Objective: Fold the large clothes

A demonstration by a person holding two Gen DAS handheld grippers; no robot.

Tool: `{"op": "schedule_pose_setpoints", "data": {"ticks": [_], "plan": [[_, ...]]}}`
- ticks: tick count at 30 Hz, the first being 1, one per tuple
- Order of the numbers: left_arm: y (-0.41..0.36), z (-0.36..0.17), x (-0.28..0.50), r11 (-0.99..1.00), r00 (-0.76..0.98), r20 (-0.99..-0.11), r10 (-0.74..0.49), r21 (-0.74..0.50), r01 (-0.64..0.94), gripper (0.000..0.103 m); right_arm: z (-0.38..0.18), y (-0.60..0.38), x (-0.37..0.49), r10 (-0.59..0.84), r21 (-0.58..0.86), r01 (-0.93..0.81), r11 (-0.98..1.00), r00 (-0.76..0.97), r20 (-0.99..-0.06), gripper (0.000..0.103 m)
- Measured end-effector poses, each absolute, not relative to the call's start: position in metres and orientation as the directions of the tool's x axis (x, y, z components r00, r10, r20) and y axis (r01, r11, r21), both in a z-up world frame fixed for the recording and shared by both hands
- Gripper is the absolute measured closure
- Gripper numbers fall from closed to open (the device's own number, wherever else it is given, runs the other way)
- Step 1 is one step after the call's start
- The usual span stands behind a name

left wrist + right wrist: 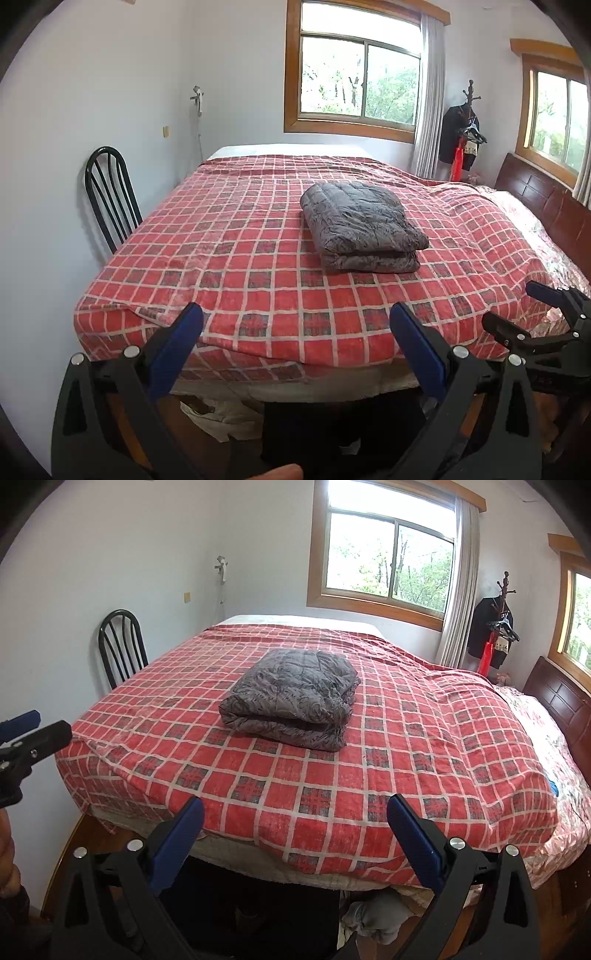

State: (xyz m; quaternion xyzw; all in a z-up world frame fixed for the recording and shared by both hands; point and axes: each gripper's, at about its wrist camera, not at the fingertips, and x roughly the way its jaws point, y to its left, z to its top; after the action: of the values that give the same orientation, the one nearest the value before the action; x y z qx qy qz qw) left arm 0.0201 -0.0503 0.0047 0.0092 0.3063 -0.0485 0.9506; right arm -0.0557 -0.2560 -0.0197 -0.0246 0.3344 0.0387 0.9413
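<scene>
A grey quilted garment [364, 229] lies folded in a compact stack in the middle of the red checked bedspread [229, 266]; it also shows in the right wrist view [291, 703]. My left gripper [295, 317] is open and empty, held back at the near edge of the bed. My right gripper [295, 810] is open and empty too, also at the near edge, well short of the garment. The right gripper shows at the right edge of the left wrist view [517, 310], and the left gripper at the left edge of the right wrist view [33, 727].
A black metal chair [110, 195] stands against the wall left of the bed. A wooden headboard [546, 199] runs along the right side. A coat stand with dark clothes [461, 136] is in the far right corner. Cloth lies on the floor under the bed edge [373, 915].
</scene>
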Motion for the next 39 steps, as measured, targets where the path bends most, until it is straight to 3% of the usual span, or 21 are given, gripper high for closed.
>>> {"op": "schedule_pose_setpoints", "data": {"ticks": [12,25,39], "plan": [[-0.066,0.008,0.022,0.994,0.824,-0.562,-0.078,0.024,0.110,0.003,-0.017,-0.255,-0.049,0.053,-0.026,-0.088,0.996,0.779,-0.624,0.004],[-0.056,0.006,0.030,0.993,0.812,-0.571,-0.120,-0.051,0.111,0.003,-0.018,-0.256,-0.046,0.050,-0.025,-0.084,0.996,0.777,-0.627,0.004],[-0.055,0.004,0.034,0.994,0.812,-0.574,-0.105,-0.038,0.101,0.003,-0.020,-0.256,-0.043,0.053,-0.011,-0.076,0.997,0.779,-0.625,0.004]]}}
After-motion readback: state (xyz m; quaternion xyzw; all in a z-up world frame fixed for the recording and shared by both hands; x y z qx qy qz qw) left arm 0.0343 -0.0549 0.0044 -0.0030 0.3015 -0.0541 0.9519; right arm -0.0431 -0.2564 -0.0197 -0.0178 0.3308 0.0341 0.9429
